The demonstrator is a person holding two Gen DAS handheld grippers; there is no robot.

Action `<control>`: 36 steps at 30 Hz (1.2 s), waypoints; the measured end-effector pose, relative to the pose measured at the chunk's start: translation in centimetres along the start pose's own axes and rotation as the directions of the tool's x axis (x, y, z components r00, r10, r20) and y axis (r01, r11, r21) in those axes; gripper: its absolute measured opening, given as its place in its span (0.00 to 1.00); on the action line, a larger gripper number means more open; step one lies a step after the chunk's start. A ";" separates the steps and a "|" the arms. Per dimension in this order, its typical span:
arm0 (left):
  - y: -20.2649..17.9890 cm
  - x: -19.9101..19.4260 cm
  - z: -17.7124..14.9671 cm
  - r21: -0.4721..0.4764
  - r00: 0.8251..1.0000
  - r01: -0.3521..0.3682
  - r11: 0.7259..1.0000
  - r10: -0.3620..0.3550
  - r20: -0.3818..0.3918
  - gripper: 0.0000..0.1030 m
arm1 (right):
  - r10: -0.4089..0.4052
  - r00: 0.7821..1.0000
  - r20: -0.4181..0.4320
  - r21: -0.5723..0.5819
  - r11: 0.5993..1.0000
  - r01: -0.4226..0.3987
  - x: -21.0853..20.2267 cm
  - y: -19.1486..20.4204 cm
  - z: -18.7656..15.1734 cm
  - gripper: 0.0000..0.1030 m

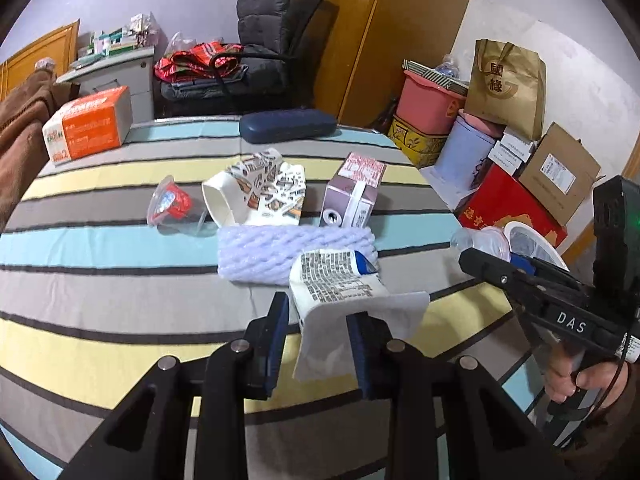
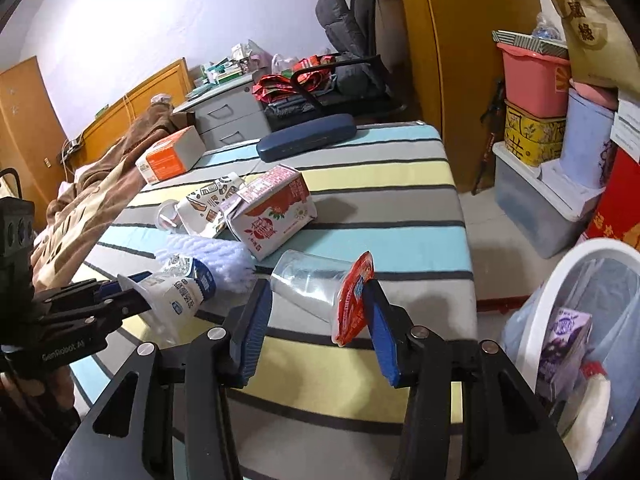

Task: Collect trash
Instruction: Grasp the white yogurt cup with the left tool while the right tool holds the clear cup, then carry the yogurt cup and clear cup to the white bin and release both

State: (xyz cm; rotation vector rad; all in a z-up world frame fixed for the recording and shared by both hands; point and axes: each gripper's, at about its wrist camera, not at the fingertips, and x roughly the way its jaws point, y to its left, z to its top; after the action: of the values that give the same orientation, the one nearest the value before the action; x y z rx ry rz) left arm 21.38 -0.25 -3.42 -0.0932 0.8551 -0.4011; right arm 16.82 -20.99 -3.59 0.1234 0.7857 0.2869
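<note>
A crumpled white printed milk pouch (image 1: pixel 340 280) and a clear red-lidded cup (image 2: pixel 320 284) sit above the striped table.

Everything gathers around the striped table (image 2: pixel 400 184). Behind it stands a dark padded chair (image 1: pixel 272 40), heaped with folded cloth, and beside that a grey drawer cabinet (image 2: pixel 228 116) — both against a pale lilac wall (image 2: pixel 120 20). Right of the table a tall wooden wardrobe (image 1: pixel 372 32) rises, with stacked storage boxes (image 2: pixel 532 92) on the light floor (image 2: pixel 480 216).
</note>
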 end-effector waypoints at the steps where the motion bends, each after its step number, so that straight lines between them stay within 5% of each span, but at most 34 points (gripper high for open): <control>1: 0.0 0.0 -0.1 0.002 1.000 -0.006 1.000 0.006 0.000 0.30 | 0.001 1.000 0.005 0.002 1.000 -0.001 -0.2 0.0 -0.1 0.47; 11: -0.6 -1.9 -0.4 -0.002 0.998 0.006 1.000 -0.006 0.069 0.20 | 0.013 0.999 0.038 0.022 1.000 -0.014 -1.1 0.3 -0.6 0.46; 19: -1.3 -1.4 -0.6 0.008 0.999 -0.007 1.000 0.006 0.046 0.21 | 0.019 0.998 0.058 0.038 0.999 -0.021 -1.9 0.3 -1.1 0.46; 22: -1.0 -1.7 -1.2 -0.029 0.997 0.061 0.998 -0.059 0.041 0.38 | 0.024 0.998 0.064 0.049 0.998 -0.027 -2.2 0.1 -1.3 0.46; 24: -1.4 -2.0 -1.5 -0.015 0.998 0.047 0.999 -0.046 0.054 0.79 | 0.027 0.997 0.069 0.057 0.998 -0.031 -2.5 -0.1 -1.5 0.46; 28: -2.5 -1.8 -1.6 -0.026 0.997 0.055 0.998 -0.053 0.055 0.80 | 0.032 0.996 0.082 0.068 0.997 -0.038 -3.0 -0.3 -1.6 0.46; 36: -4.1 1.5 -0.7 -0.042 0.997 -0.077 0.996 0.078 0.016 0.80 | 0.033 0.996 0.077 0.083 0.996 -0.040 -2.6 -0.7 -1.7 0.46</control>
State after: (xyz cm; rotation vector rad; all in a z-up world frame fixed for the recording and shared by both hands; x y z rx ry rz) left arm 20.49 -4.53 -3.95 -0.1009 0.8474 -0.3099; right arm 14.00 -22.46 -3.14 0.2272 0.7209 0.2824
